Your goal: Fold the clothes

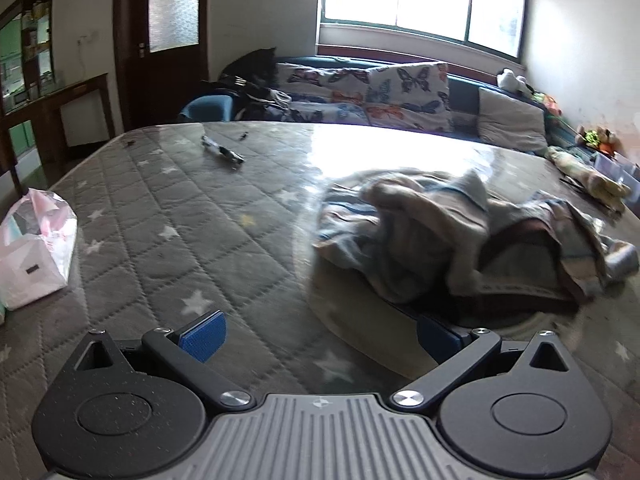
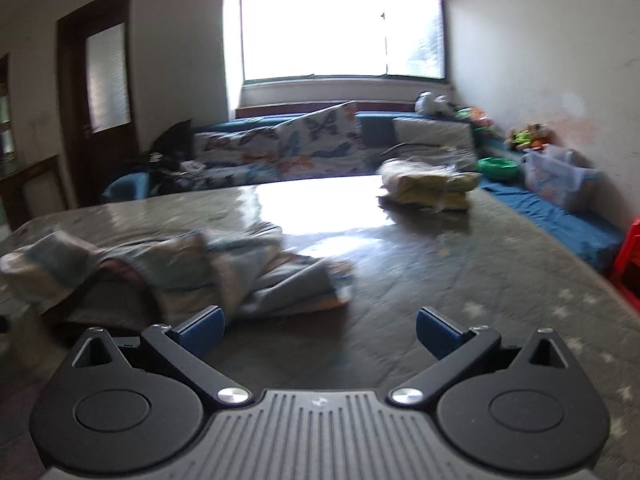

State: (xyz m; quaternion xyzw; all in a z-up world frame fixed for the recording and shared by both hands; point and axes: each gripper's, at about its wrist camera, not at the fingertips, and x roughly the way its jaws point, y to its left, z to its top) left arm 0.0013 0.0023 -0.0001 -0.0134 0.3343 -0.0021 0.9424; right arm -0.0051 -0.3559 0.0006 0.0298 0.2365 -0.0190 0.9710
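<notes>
Crumpled garment (image 1: 452, 236) at right centre of the left wrist view, on the quilted table (image 1: 168, 216); left gripper (image 1: 320, 338) and right gripper (image 2: 320, 332) both spread wide, holding nothing

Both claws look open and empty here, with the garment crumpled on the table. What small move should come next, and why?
Probably ease the left claw forward and rightward to the near edge of the crumpled garment. Both it and the right claw are open, holding nothing, and the cloth lies bunched, unfolded, on the table.
</notes>
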